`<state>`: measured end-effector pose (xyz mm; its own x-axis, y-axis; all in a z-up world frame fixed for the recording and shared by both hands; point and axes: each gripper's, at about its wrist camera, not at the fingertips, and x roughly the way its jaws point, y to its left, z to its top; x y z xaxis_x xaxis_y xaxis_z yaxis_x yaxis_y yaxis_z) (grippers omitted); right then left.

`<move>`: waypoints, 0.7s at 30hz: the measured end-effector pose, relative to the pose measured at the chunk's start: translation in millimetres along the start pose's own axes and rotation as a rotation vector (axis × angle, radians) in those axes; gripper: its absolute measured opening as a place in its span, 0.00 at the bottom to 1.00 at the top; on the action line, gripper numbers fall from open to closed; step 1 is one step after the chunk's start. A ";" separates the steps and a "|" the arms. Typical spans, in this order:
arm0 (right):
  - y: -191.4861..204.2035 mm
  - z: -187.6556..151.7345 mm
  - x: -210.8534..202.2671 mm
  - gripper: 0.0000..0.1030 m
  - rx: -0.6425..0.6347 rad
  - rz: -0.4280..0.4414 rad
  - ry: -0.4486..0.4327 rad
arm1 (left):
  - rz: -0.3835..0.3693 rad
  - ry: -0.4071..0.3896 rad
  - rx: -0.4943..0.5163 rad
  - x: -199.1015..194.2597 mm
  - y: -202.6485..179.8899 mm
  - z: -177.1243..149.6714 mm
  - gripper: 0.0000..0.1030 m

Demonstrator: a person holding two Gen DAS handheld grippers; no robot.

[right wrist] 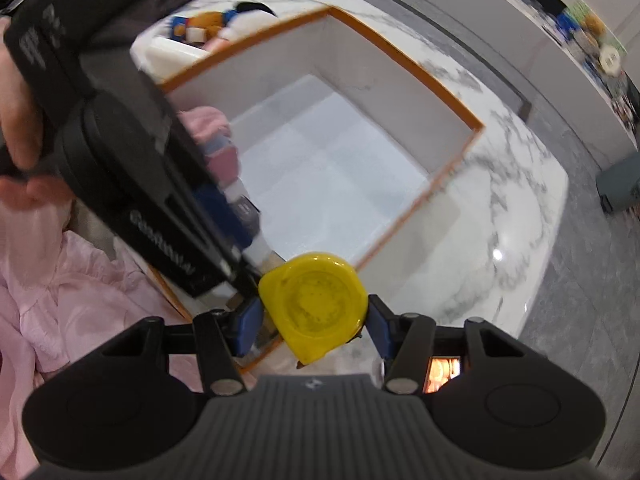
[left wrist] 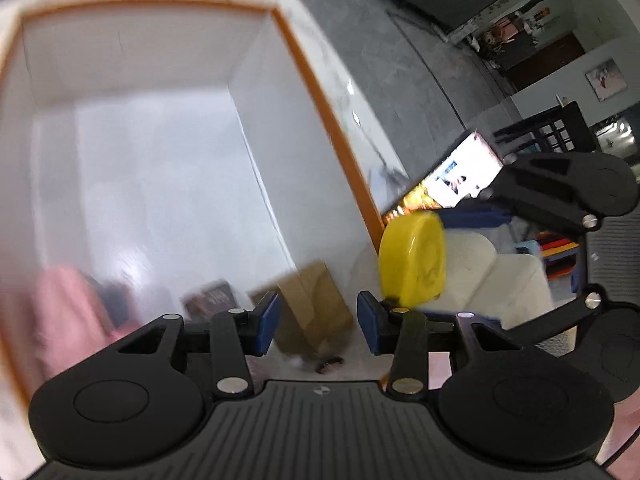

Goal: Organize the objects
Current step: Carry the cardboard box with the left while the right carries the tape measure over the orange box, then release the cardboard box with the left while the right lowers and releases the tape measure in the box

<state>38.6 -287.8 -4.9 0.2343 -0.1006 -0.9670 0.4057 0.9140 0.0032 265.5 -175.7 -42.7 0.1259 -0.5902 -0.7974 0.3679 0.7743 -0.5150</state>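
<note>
A large white box with an orange rim (left wrist: 304,72) (right wrist: 440,84) stands on the marble table (right wrist: 500,200). My right gripper (right wrist: 314,328) is shut on a yellow tape measure (right wrist: 314,304) (left wrist: 412,260), held just above the box's near corner. My left gripper (left wrist: 316,322) reaches down into the box with its jaws apart and nothing pressed between the pads. A blurred brown carton (left wrist: 312,308) lies just beyond them, in the box's corner. In the right wrist view a hand (right wrist: 16,120) holds the left gripper, whose blue finger (right wrist: 216,200) is inside the box.
Inside the box lie a pink item (left wrist: 68,308) (right wrist: 208,120) and a dark-labelled packet (left wrist: 212,296). Plush toys (right wrist: 224,24) sit in a white container behind the box. Pink cloth (right wrist: 80,280) fills the lower left. A cream cushion (left wrist: 500,272) lies beyond the table.
</note>
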 end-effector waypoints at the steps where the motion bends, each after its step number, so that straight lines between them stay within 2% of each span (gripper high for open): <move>1: 2.8 2.0 -0.8 0.55 -0.016 0.005 -0.006 | 0.032 -0.025 0.024 -8.0 -1.8 0.2 0.47; 4: 12.0 12.3 4.1 0.55 -0.056 0.026 0.012 | 0.125 -0.069 0.091 -23.7 -7.1 0.9 0.48; 6: 18.0 18.9 13.7 0.55 -0.088 0.040 0.046 | 0.151 -0.089 0.109 -32.4 -6.8 -1.3 0.48; 14: 26.9 42.2 64.1 0.56 -0.174 0.111 0.247 | 0.175 -0.111 0.116 -44.2 -0.2 -11.9 0.48; 21: 30.8 58.4 83.7 0.56 -0.217 0.145 0.352 | 0.163 -0.127 0.115 -58.0 16.3 -14.5 0.48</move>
<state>122.4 -291.0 -70.8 -0.0560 0.1403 -0.9885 0.1869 0.9740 0.1276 250.8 -125.5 -9.4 0.3046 -0.4890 -0.8174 0.4346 0.8350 -0.3375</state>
